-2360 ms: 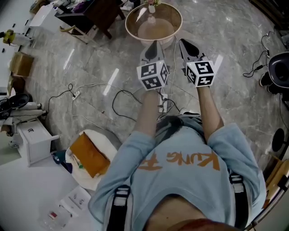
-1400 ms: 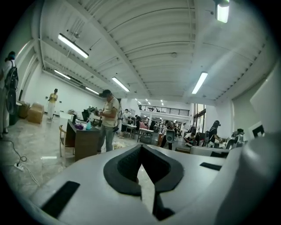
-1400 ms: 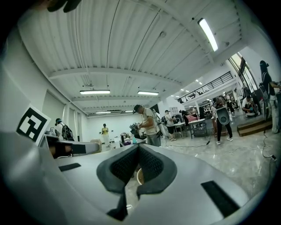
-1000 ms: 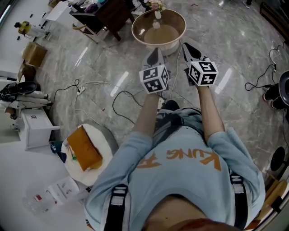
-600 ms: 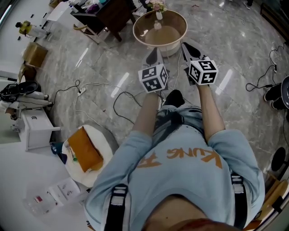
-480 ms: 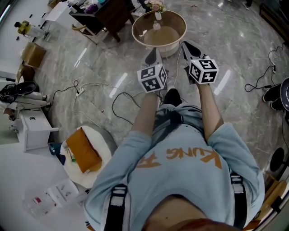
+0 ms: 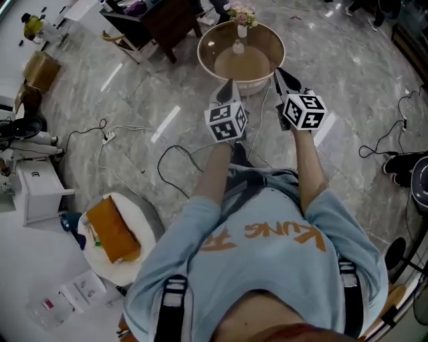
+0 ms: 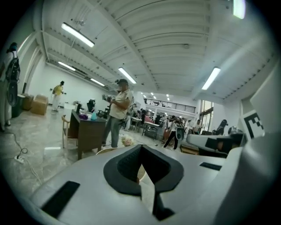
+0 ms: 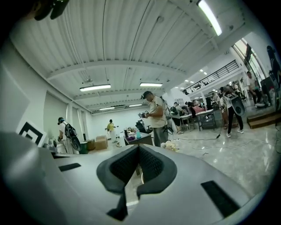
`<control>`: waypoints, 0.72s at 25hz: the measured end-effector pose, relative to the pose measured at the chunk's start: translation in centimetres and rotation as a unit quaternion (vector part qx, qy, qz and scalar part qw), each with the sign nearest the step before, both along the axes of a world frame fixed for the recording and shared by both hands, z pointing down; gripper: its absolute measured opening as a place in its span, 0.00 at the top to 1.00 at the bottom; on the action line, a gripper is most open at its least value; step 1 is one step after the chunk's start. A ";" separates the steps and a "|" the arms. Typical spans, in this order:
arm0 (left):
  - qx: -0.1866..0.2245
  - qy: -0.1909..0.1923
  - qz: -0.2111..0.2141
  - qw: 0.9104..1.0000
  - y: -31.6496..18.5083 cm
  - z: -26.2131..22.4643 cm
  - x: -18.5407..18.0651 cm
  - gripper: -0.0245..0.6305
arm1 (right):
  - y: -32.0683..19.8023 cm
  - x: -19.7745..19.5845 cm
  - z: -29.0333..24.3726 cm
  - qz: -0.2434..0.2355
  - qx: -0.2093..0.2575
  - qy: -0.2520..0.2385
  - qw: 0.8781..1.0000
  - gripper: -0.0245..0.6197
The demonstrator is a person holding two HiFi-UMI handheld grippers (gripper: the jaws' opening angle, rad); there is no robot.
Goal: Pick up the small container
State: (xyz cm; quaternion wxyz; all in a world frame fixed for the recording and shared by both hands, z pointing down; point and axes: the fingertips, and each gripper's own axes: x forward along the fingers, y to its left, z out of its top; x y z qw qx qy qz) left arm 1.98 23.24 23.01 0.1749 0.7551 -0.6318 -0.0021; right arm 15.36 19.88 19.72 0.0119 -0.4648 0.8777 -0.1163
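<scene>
Whereas only the head view shows the small container (image 7: 238,47) standing on the round table (image 7: 259,65) ahead, the gripper views show left claw (image 8: 141,148) and right claw (image 9: 138,147) closed, empty.

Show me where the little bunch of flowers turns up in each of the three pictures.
Head view: flowers at top centre, in a vase on the round table.
Left gripper view: flowers low, just left of centre.
Right gripper view: flowers low, right of centre.
Shared landmark: the dark desk, left of the flowers in every view.
</scene>
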 end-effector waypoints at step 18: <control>-0.080 0.060 0.020 0.995 -23.7 6.2 -8.7 0.93 | -22.6 -11.3 1.8 -0.008 -0.013 0.099 0.995 0.94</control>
